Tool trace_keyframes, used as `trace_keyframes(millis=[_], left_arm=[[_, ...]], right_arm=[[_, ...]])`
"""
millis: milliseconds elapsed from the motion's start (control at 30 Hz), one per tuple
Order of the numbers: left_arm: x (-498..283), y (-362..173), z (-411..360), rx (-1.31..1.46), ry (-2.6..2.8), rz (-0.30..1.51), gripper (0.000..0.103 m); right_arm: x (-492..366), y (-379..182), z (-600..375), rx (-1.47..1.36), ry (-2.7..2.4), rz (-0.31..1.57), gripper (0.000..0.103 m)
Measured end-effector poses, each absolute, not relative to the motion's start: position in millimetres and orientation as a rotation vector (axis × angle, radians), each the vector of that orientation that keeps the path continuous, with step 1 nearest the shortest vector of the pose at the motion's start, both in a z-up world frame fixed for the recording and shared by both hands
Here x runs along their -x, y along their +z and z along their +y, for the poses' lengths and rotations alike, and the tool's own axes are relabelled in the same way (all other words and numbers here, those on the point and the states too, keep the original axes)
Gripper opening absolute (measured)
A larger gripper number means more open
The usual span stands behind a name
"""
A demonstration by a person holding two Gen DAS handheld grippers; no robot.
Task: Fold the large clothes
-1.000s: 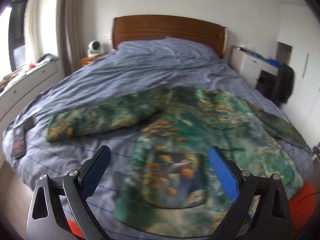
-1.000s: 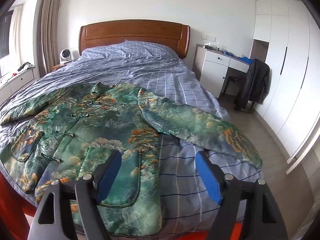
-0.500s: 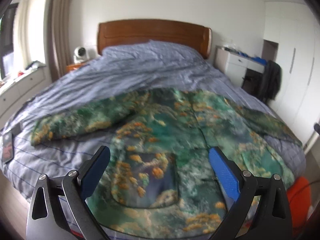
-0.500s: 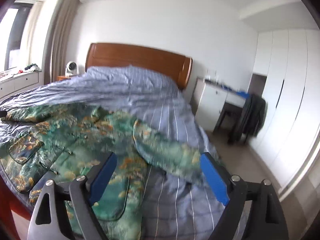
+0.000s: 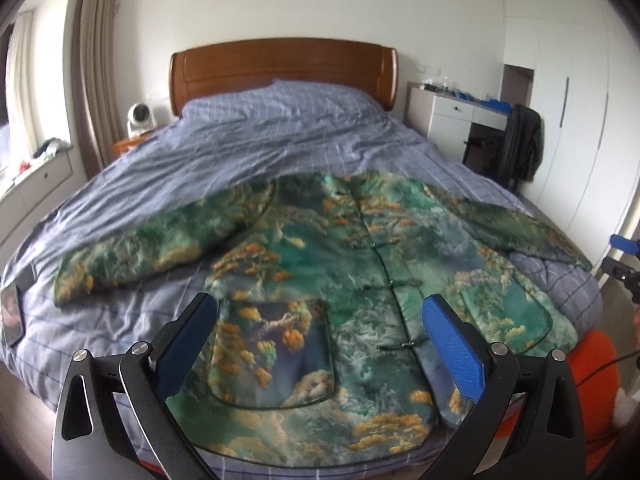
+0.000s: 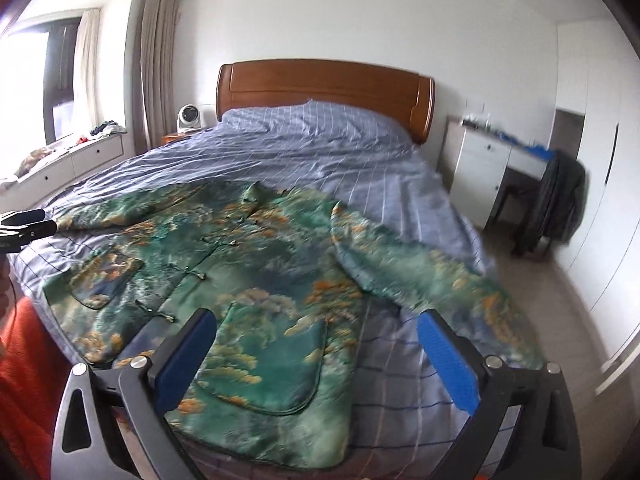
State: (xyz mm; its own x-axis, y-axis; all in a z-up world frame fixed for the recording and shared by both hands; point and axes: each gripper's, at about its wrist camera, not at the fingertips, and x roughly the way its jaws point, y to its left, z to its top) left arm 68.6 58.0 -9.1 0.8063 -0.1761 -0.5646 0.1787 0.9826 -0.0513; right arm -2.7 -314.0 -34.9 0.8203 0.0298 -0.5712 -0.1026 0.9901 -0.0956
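Observation:
A green jacket with orange and white landscape print (image 5: 340,264) lies spread flat, front up, on the near half of the bed, both sleeves out to the sides. It also shows in the right wrist view (image 6: 256,280). My left gripper (image 5: 320,328) is open and empty, hovering above the jacket's hem near its left pocket (image 5: 276,352). My right gripper (image 6: 316,344) is open and empty, above the hem near the right pocket (image 6: 264,364) and below the right sleeve (image 6: 420,280). Each gripper's tip shows at the edge of the other view.
The bed has a blue checked duvet (image 5: 280,140) and a wooden headboard (image 5: 284,68). A phone (image 5: 12,312) lies at the bed's left edge. A white desk (image 6: 488,160) and a chair with a dark coat (image 6: 560,200) stand on the right. An orange thing (image 6: 28,380) sits at the bed's foot.
Both grippers have shifted view: the left has swung right and now centres on the jacket, the right has tilted up and turned left. Both stay open and the jacket has not moved.

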Motion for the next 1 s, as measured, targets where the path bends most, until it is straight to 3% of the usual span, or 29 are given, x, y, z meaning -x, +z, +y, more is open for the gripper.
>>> trace_keyframes(millis=[267, 1000], left_arm=[[-71.5, -9.5, 61.9, 0.034, -0.187, 0.618, 0.103], [-75.5, -18.9, 54.6, 0.023, -0.134, 0.641, 0.103]], right_arm=[[-1.4, -36.9, -306.2, 0.035, 0.098, 0.655, 0.102], [-9.5, -64.0, -291.9, 0.169, 0.021, 0.715, 0.102]])
